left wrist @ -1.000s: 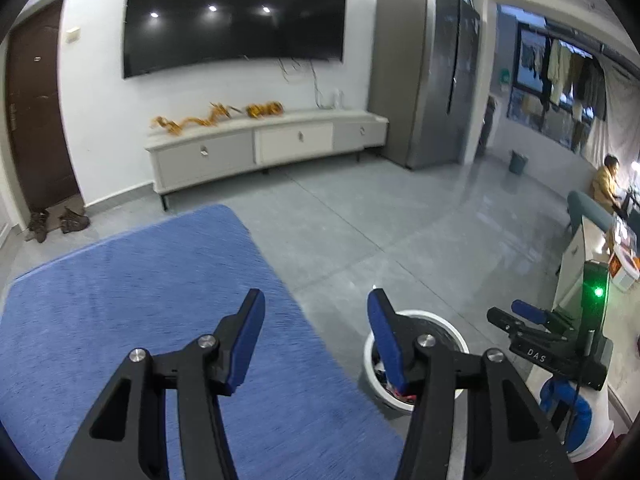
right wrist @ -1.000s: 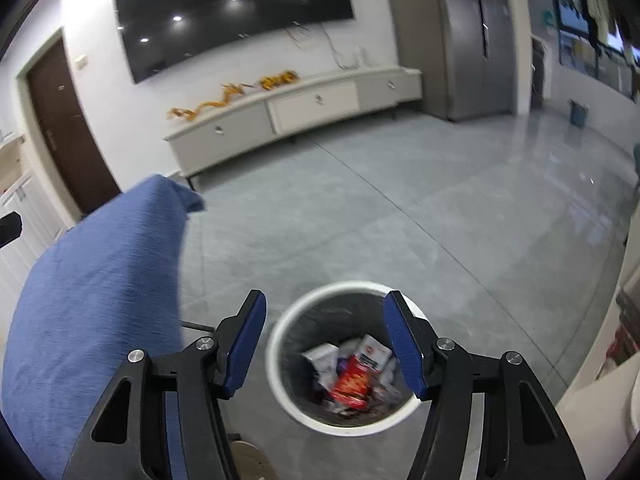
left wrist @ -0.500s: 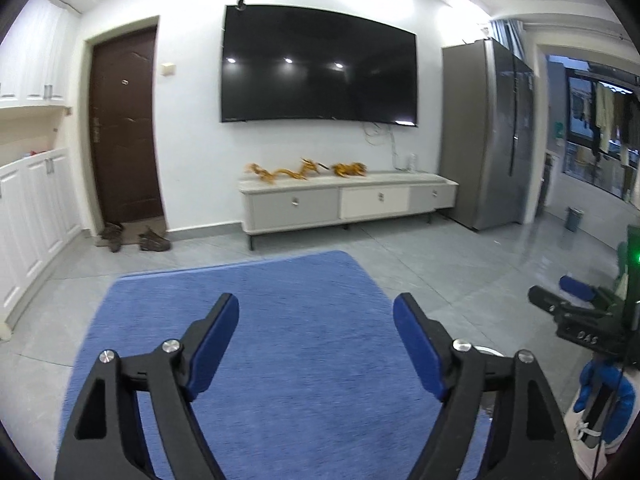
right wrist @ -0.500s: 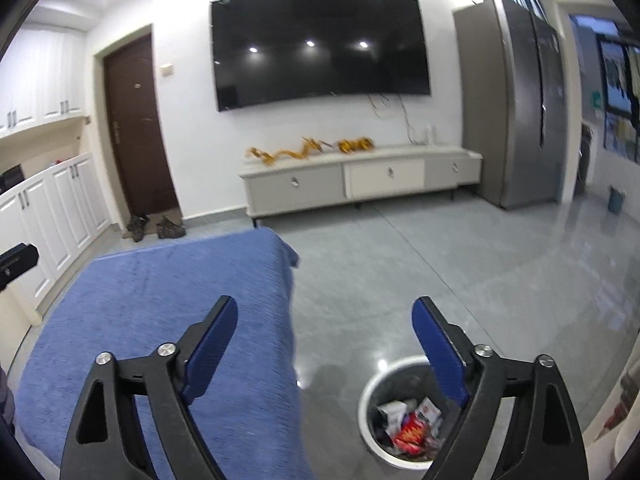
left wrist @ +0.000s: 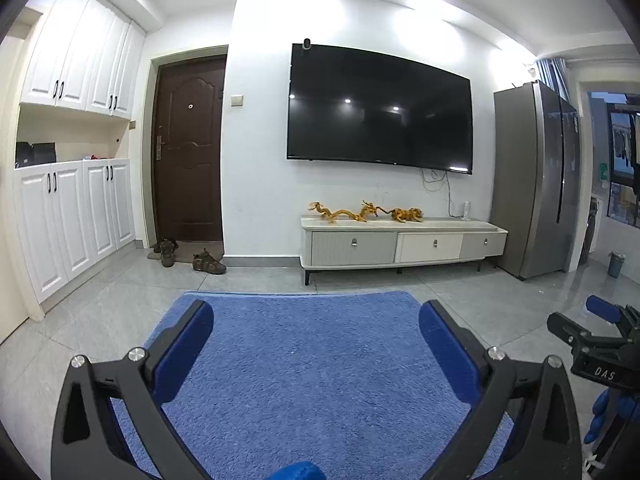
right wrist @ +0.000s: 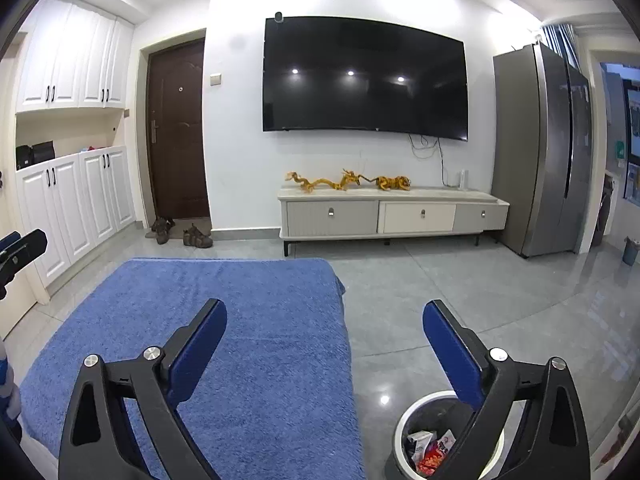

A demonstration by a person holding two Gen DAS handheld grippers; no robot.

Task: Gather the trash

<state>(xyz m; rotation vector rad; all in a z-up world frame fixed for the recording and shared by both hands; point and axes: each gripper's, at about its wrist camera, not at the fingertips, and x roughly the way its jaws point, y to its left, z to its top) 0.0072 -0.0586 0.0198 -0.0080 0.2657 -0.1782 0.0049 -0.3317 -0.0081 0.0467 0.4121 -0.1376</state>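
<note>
A white round trash bin (right wrist: 404, 428) stands on the grey floor at the lower right of the right wrist view, partly hidden by my right finger. It holds red and white wrappers (right wrist: 428, 446). My right gripper (right wrist: 324, 320) is open and empty, held above the blue cloth's (right wrist: 240, 320) right edge and the floor. My left gripper (left wrist: 316, 320) is open and empty over the blue cloth (left wrist: 316, 360). The right gripper's tip shows in the left wrist view (left wrist: 592, 328) at the right edge. No loose trash shows on the cloth.
A TV cabinet (right wrist: 392, 212) with gold dragon figures stands under a wall TV (right wrist: 364, 80). A steel fridge (right wrist: 548, 148) stands at the right, white cupboards (right wrist: 76, 200) and a brown door (right wrist: 176, 128) with shoes (right wrist: 196, 236) at the left. A small bin (right wrist: 630, 250) stands far right.
Both grippers tilted up from the bin and floor toward the TV wall and opened wider. The bin slid to the lower right of the right view and left the left view.
</note>
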